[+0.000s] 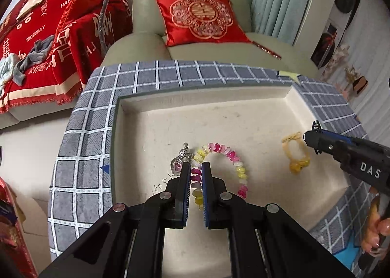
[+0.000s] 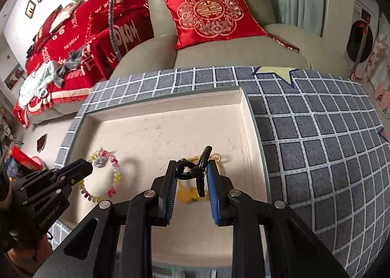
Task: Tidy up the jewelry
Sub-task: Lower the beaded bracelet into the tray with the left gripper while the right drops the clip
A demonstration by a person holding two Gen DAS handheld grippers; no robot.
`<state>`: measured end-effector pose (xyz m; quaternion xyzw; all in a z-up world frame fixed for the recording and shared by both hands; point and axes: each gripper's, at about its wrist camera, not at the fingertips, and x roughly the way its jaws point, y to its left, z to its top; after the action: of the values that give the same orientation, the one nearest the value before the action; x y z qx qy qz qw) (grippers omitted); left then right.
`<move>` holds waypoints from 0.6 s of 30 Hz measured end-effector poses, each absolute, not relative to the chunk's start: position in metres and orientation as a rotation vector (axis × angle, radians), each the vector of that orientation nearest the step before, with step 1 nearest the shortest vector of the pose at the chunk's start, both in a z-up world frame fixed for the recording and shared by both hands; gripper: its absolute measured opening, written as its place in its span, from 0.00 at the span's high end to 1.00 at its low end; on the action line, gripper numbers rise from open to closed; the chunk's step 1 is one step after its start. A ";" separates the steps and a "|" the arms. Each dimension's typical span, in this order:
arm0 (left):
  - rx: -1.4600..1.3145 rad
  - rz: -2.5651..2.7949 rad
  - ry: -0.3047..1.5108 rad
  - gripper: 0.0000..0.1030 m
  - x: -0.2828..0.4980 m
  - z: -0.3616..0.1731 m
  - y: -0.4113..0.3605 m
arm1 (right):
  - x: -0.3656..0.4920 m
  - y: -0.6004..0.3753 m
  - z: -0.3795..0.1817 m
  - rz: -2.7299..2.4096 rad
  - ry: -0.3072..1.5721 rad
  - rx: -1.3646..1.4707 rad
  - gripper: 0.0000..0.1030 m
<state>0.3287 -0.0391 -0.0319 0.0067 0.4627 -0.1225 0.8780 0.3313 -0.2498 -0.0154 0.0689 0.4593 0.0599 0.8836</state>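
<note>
The right gripper (image 2: 191, 175) is clenched on a black hair clip (image 2: 195, 170) above the tray (image 2: 136, 131) — apparently to set it beside the yellow bracelet (image 1: 296, 156). The left gripper (image 1: 196, 168) pinches the silver charm (image 1: 179, 161), hanging just over the bead bracelet (image 1: 220, 170) lying in the tray.

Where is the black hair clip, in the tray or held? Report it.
Held: the black hair clip is clamped between the right gripper's pads, above the tray, not lying in it.

You get soft, even daylight, strong fisheye bending with dark corners, and slight motion blur on the bracelet (image 2: 103, 175)
</note>
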 end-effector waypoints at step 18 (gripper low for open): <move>0.184 -0.170 0.946 0.77 0.326 -0.046 -0.057 | 0.348 -0.255 -0.050 0.131 1.013 0.216 0.55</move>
<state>0.3264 -0.0567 -0.0459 0.0885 0.4545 -0.0815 0.8826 0.3479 -0.2547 -0.0505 0.1033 0.4839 0.0627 0.8668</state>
